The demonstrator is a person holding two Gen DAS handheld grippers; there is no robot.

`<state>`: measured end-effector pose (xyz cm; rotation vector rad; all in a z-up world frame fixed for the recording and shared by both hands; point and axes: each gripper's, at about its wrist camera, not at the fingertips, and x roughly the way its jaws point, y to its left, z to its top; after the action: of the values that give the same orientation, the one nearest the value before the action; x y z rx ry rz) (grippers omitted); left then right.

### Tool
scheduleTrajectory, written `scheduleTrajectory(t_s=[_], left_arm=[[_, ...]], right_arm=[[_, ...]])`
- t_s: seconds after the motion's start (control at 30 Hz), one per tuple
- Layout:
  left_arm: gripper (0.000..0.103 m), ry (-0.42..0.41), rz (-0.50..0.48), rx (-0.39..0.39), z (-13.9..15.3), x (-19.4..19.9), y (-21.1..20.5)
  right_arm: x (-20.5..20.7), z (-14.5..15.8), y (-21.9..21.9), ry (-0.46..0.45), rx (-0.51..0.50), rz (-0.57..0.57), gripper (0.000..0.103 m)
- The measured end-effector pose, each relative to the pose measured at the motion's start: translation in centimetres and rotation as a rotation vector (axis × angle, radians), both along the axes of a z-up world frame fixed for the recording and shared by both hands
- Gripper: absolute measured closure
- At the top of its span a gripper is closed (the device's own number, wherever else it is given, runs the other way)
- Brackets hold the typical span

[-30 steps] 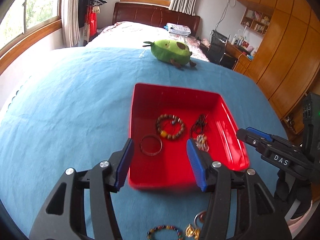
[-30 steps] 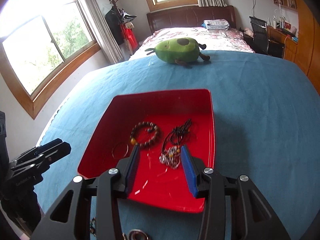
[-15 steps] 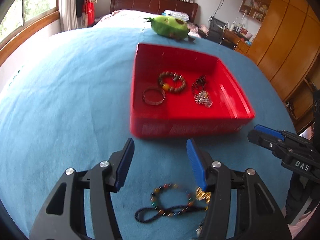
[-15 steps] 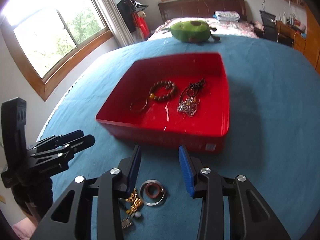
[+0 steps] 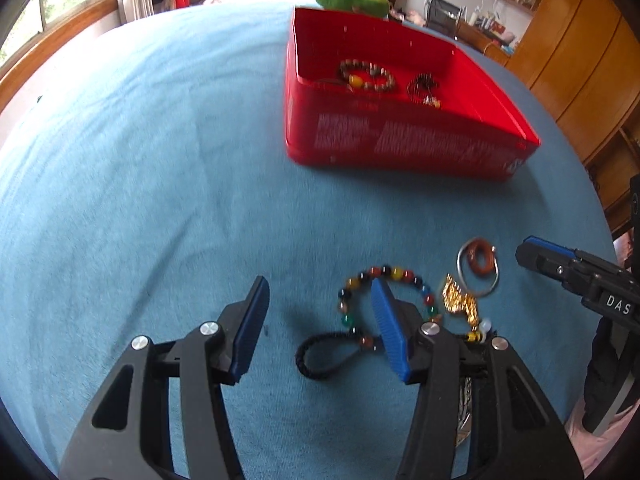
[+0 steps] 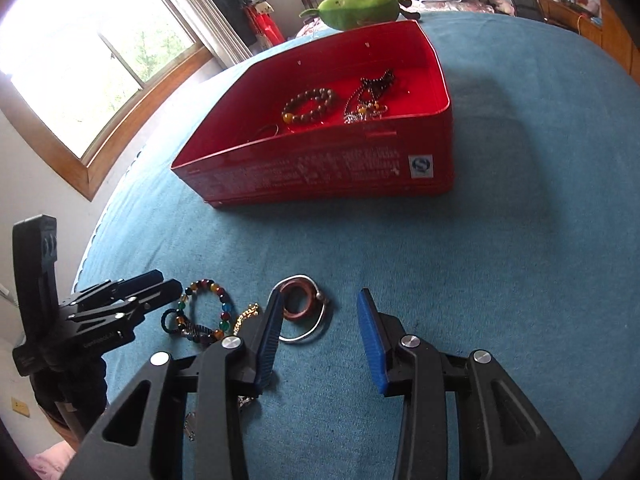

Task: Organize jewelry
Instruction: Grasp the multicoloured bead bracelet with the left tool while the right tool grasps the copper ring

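A red tray [image 5: 400, 148] is sitting on a blue-covered surface [image 5: 140, 160], holding a brown bead bracelet [image 5: 366, 76] and a dark necklace [image 5: 424, 86]. Just in front of the tray, a multicoloured bead bracelet [image 5: 384, 272], a gold chain [image 5: 458, 300] and a silver bangle [image 5: 478, 266] are lying loose. The left gripper [image 5: 318, 320] is hovering over the multicoloured bracelet, jaws closing, pinching nothing. The right gripper [image 6: 320, 320] is hovering beside the bangle, jaws spread, empty.

Open blue desk [image 6: 500, 240] right of the silver bangle [image 6: 310, 322] and before the red tray [image 6: 320, 168]; left gripper [image 6: 132, 292] crowding the beaded bracelet [image 6: 208, 300].
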<state>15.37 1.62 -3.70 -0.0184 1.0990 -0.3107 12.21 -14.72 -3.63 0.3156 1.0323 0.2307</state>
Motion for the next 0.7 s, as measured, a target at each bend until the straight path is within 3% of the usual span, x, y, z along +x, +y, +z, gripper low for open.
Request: scheduleTrajectory(t_s=[0.17,0.37,0.63,0.7], left_arm=[[0.054,0.033,-0.023,-0.007,-0.7,-0.5,-0.1],[0.066,0.042,-0.053,0.011,-0.9,-0.9,-0.8],[0.096,0.041,-0.076,0.013,-1.2,-0.9,-1.4],[0.097,0.042,-0.070,0.006,-1.2,-0.6,-1.4]], right_arm=[[-0.3,-0.1,0.0,0.004,0.002,0.002,0.065],[0.3,-0.3,0.2,0.012,0.008,-0.002,0.065],[0.4,-0.5,0.6,0.014,0.017,0.009,0.065],[0.4,-0.5,0.6,0.019,0.029,0.014,0.065]])
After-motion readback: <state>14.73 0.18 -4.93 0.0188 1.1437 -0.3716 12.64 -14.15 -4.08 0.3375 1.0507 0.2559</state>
